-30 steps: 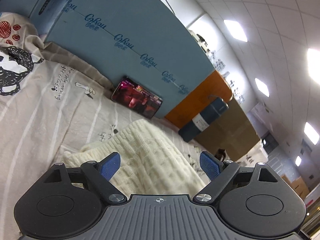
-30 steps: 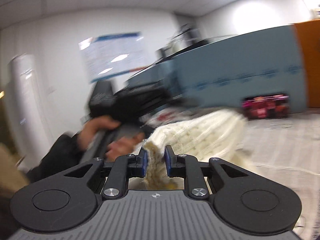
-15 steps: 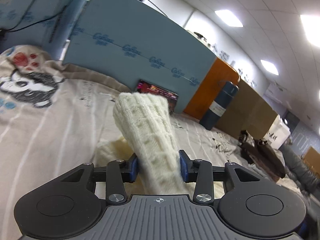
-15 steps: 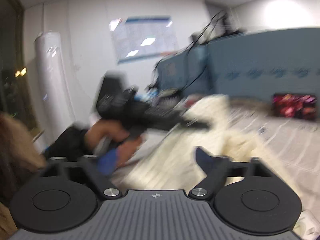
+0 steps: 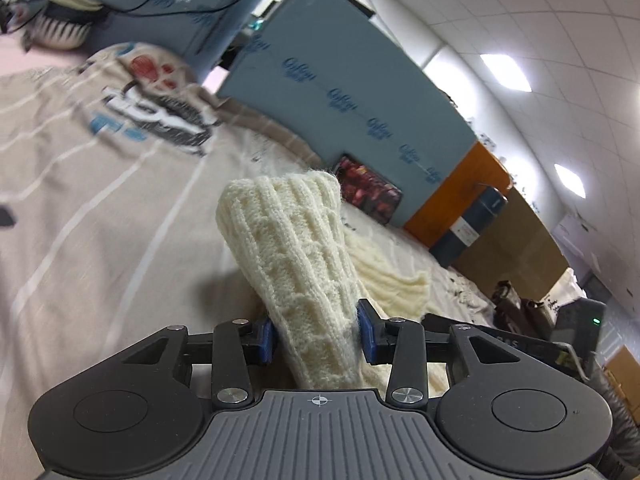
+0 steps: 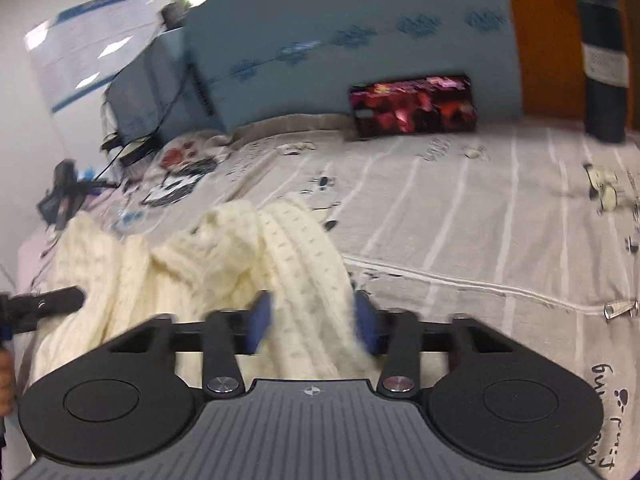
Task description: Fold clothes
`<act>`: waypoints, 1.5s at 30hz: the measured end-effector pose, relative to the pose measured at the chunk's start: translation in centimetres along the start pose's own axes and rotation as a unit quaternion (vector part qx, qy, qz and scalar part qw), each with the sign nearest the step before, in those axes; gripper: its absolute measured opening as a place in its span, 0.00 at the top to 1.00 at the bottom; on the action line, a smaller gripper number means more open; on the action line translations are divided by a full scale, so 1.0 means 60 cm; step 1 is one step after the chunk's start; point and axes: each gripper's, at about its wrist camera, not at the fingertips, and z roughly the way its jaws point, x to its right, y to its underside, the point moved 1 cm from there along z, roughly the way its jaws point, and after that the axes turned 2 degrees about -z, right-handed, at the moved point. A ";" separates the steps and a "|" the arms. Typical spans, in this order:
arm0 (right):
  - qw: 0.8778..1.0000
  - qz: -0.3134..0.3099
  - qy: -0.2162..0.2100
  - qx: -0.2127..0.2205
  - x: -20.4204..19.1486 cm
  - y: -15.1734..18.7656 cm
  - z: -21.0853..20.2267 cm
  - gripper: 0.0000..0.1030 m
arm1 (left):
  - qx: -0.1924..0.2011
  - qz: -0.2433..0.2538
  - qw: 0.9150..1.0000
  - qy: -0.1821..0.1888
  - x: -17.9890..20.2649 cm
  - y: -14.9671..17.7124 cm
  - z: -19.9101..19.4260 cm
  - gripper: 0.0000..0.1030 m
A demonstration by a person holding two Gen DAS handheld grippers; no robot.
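Observation:
A cream cable-knit sweater lies on a beige striped bedsheet. My left gripper is shut on one sleeve, whose ribbed cuff stands up in front of the fingers. My right gripper is shut on another fold of the sweater, which bunches to the left of it. The left gripper's tip shows at the left edge of the right wrist view.
A blue foam board leans at the back with a phone propped against it. A dark blue bottle and an orange panel stand to the right. Cardboard boxes and cables lie beyond the bed.
My left gripper closed on the sleeve and lifted it. My right gripper let go of the sweater, opened, then closed on another fold lower on the bed.

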 end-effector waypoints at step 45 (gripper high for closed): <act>0.983 0.153 0.050 0.088 0.132 0.102 -0.169 0.84 | -0.067 0.350 0.928 -0.109 0.209 0.046 0.143 0.72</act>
